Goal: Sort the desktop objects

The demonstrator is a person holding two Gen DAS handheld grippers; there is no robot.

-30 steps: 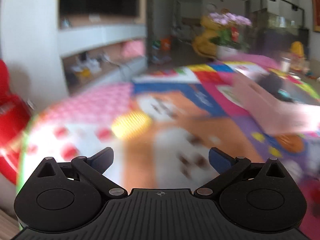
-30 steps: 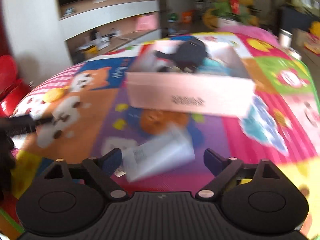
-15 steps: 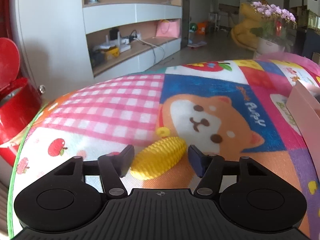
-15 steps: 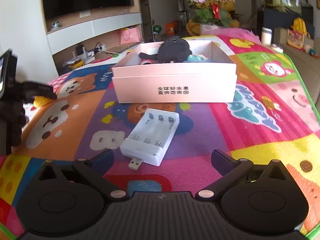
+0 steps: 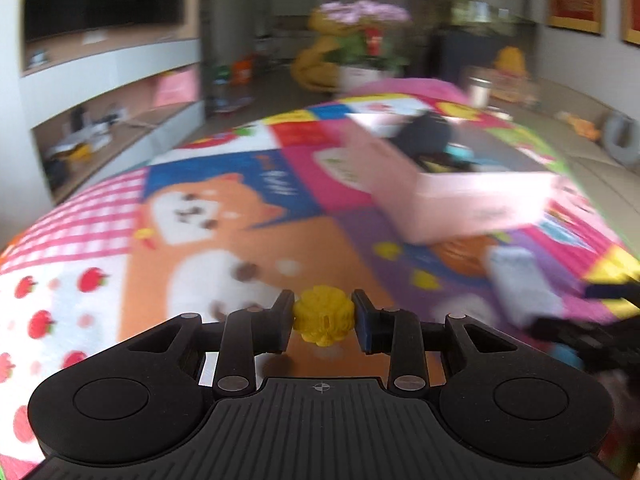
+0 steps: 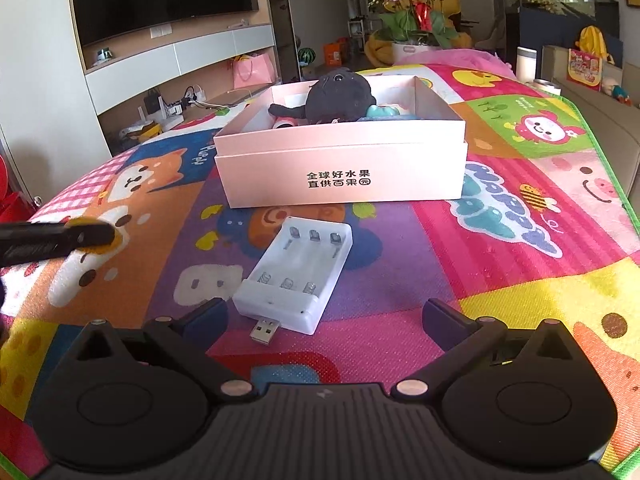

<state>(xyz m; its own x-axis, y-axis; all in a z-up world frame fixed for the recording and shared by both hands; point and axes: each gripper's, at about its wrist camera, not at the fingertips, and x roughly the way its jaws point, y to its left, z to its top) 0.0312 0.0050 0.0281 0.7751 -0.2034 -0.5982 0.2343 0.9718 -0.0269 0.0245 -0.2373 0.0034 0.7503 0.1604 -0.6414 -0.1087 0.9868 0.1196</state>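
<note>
My left gripper (image 5: 323, 316) is shut on a yellow toy corn cob (image 5: 322, 320), seen end-on and held above the mat. It also shows blurred at the left of the right wrist view (image 6: 96, 236). A pink cardboard box (image 6: 344, 176) stands ahead on the mat and holds a dark plush toy (image 6: 340, 98) and other small items. The box is blurred in the left wrist view (image 5: 468, 204). A white battery charger (image 6: 296, 280) with a USB plug lies just in front of my right gripper (image 6: 326, 316), which is open and empty.
A colourful cartoon play mat (image 6: 520, 216) covers the table. A TV wall with shelves (image 6: 180, 60) is at the back left. A flower pot (image 6: 416, 12) stands behind the table. A white cup (image 6: 526, 64) stands at the far right edge.
My left gripper closed on the corn cob, lifted it off the mat and swung right toward the box. My right gripper stayed open and moved slightly closer to the charger.
</note>
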